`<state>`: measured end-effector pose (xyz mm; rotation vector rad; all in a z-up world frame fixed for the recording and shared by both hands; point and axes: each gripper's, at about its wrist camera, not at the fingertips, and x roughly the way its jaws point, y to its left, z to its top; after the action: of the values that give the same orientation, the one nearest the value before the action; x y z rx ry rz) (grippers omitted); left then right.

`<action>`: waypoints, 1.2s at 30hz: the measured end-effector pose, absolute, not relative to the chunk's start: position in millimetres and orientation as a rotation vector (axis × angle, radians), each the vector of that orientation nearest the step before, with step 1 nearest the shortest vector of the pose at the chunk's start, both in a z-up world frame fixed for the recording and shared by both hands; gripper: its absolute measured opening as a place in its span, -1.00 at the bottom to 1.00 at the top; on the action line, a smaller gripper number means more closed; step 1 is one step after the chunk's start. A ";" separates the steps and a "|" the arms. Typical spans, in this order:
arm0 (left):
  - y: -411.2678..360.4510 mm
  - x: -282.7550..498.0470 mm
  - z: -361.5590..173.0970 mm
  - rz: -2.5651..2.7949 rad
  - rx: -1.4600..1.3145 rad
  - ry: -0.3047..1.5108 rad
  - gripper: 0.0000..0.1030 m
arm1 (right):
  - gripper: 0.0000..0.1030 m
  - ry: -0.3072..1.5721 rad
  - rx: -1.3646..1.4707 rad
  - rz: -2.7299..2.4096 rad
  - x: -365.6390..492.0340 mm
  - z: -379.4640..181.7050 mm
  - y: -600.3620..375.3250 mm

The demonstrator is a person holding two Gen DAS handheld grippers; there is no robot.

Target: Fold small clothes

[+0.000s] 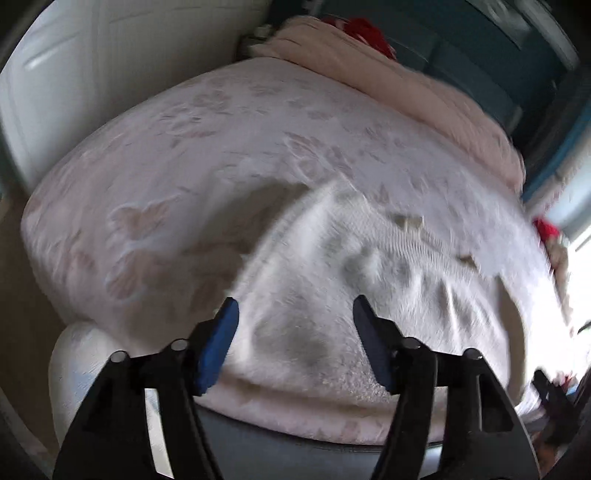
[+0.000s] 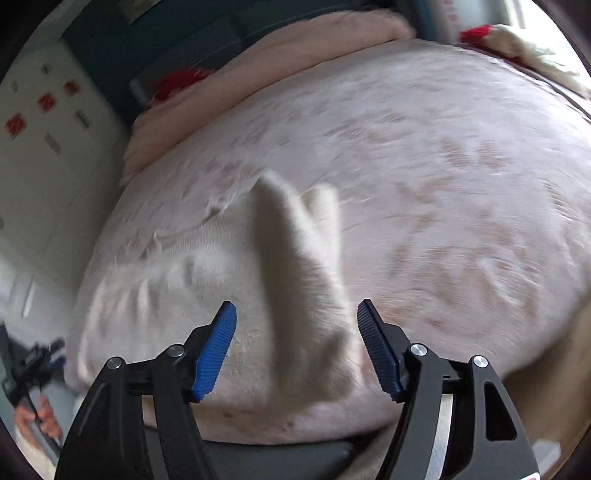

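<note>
A small white knit garment [image 1: 351, 266] lies spread on the pale pink flowered bed cover [image 1: 166, 166], near the bed's front edge. My left gripper [image 1: 295, 314] is open just above the garment's near hem, holding nothing. In the right wrist view the same garment [image 2: 221, 266] has a raised fold or sleeve [image 2: 299, 266] running toward me. My right gripper [image 2: 297, 317] is open with the end of that raised fold between its blue pads [image 2: 214, 354], not clamped. Both views are motion-blurred.
A folded pink blanket [image 1: 369, 62] lies along the far side of the bed with a red item [image 1: 365, 29] behind it. White cabinet doors [image 1: 74, 74] stand to the left. A red and cream item [image 2: 509, 40] lies at the far right corner. The other gripper and a hand [image 2: 37, 402] show at lower left.
</note>
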<state>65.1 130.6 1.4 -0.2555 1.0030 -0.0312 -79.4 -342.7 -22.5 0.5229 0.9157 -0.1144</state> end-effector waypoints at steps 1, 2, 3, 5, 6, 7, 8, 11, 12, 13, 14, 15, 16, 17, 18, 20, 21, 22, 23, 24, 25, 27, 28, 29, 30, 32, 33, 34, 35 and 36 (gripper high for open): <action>125.5 67.8 -6.0 -0.032 -0.237 1.023 0.21 | 0.29 0.940 0.487 -0.113 -68.4 -32.1 -340.6; 121.1 71.2 -16.6 -0.028 -0.224 1.051 0.21 | 0.14 0.982 0.468 -0.117 -58.0 -43.9 -336.9; 119.7 72.1 -24.0 -0.022 -0.225 1.068 0.19 | -0.20 1.011 0.482 -0.110 -53.6 -51.3 -336.6; 120.0 72.0 -40.0 -0.007 -0.248 1.124 0.08 | -0.78 1.053 0.576 -0.073 -56.0 -53.0 -337.8; 121.4 70.5 -43.7 0.002 -0.251 1.144 0.09 | -0.79 1.026 0.586 -0.064 -61.0 -44.8 -336.8; 123.7 67.5 -49.4 -0.004 -0.250 1.155 0.09 | -0.80 1.011 0.568 -0.065 -68.1 -37.1 -334.8; 123.7 65.8 -51.9 -0.003 -0.237 1.157 0.09 | -0.80 1.029 0.540 -0.092 -75.0 -38.4 -335.3; 120.7 65.0 -60.4 0.005 -0.191 1.171 0.09 | -0.80 1.131 0.593 -0.157 -76.7 -79.0 -346.6; 117.1 66.8 -62.7 0.010 -0.171 1.167 0.10 | -0.80 1.126 0.656 -0.159 -78.3 -84.5 -353.7; 118.5 63.5 -60.4 0.015 -0.155 1.166 0.10 | -0.75 1.119 0.702 -0.162 -78.1 -81.8 -358.2; 121.9 60.9 -56.9 0.018 -0.154 1.167 0.10 | -0.61 1.118 0.713 -0.172 -76.2 -74.6 -359.2; 123.0 59.8 -53.5 0.017 -0.168 1.169 0.07 | -0.49 1.124 0.694 -0.198 -74.5 -67.6 -357.7; 125.8 58.3 -46.8 0.008 -0.201 1.160 0.07 | -0.33 1.127 0.666 -0.229 -73.5 -60.2 -355.7; 129.3 56.3 -39.1 -0.003 -0.236 1.146 0.07 | -0.33 1.115 0.620 -0.271 -73.9 -49.2 -353.6; 133.5 55.7 -27.6 -0.021 -0.277 1.115 0.07 | -0.33 1.086 0.583 -0.289 -72.0 -37.8 -351.3; 133.4 60.2 -12.3 -0.025 -0.279 1.066 0.10 | -0.33 1.013 0.548 -0.285 -65.3 -17.0 -349.0; 130.5 66.0 -6.4 -0.027 -0.267 1.049 0.11 | -0.33 0.988 0.547 -0.266 -57.9 -10.6 -345.1; 125.9 76.1 -0.5 -0.036 -0.252 1.034 0.11 | -0.34 0.971 0.549 -0.237 -50.1 -6.1 -343.5; 121.6 83.9 2.8 -0.038 -0.242 1.027 0.12 | -0.36 0.963 0.540 -0.209 -34.7 0.1 -337.3; 114.8 95.2 6.7 -0.038 -0.233 1.022 0.11 | -0.41 0.961 0.531 -0.187 -22.4 5.0 -328.8; 110.1 102.0 8.6 -0.047 -0.230 1.020 0.11 | -0.46 0.960 0.519 -0.155 -14.4 7.1 -321.1; 97.1 116.8 6.7 -0.074 -0.220 1.027 0.11 | -0.46 0.971 0.469 -0.079 16.8 8.5 -290.5; 88.9 124.6 1.6 -0.073 -0.208 1.037 0.11 | -0.46 0.983 0.454 -0.053 23.3 6.4 -277.6; 84.3 132.2 -5.1 -0.072 -0.198 1.056 0.11 | -0.46 1.008 0.435 -0.011 37.6 0.4 -260.4; 76.4 141.3 -17.6 -0.082 -0.191 1.097 0.11 | -0.46 1.028 0.423 0.017 47.4 -5.6 -247.7; 67.9 150.7 -37.0 -0.089 -0.175 1.155 0.11 | -0.45 1.086 0.383 0.081 69.2 -26.4 -215.3; 63.3 156.4 -51.8 -0.071 -0.146 1.184 0.12 | -0.45 1.107 0.347 0.103 78.2 -36.3 -200.1; 61.6 158.6 -59.6 -0.056 -0.120 1.185 0.14 | -0.45 1.132 0.301 0.110 83.2 -47.4 -188.2; 59.6 160.6 -64.5 -0.047 -0.088 1.160 0.24 | -0.45 1.157 0.241 0.091 93.9 -62.6 -179.4; 58.3 163.0 -66.6 -0.044 -0.067 1.140 0.29 | -0.45 1.146 0.228 0.085 93.0 -65.9 -178.5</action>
<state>163.0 58.3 -66.6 -0.0674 1.1399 -0.0442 93.0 -178.5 -65.9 0.2285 1.1460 0.0850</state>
